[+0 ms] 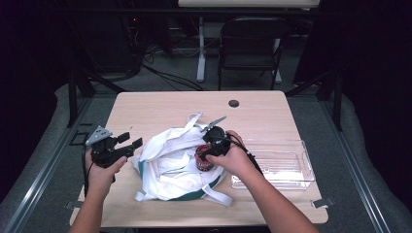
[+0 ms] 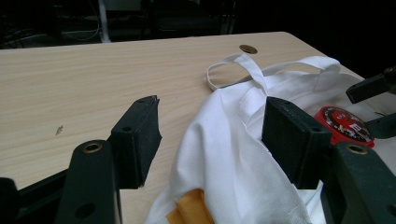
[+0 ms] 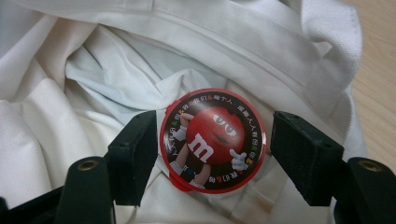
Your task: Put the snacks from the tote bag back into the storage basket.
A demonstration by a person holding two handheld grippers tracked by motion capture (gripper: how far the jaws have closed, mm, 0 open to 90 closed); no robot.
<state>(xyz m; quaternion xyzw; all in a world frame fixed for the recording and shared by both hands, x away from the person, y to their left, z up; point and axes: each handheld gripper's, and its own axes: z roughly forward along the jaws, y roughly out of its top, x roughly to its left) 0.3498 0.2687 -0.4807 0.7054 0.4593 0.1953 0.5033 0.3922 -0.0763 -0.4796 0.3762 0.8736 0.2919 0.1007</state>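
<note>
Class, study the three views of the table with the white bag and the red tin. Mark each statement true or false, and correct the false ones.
1. The red tin lies on the white bag. True.
2. The right claw is clamped on the tin. False: its jaws stand apart on either side of the tin, with gaps showing.
3. A clear plastic bin sits on the table to the right of the bag. True.
4. The left claw is shut on a bag strap. False: its jaws are wide open, with bag cloth lying loose between them.
5. The bin holds the tin. False: the tin is on the bag.
</note>
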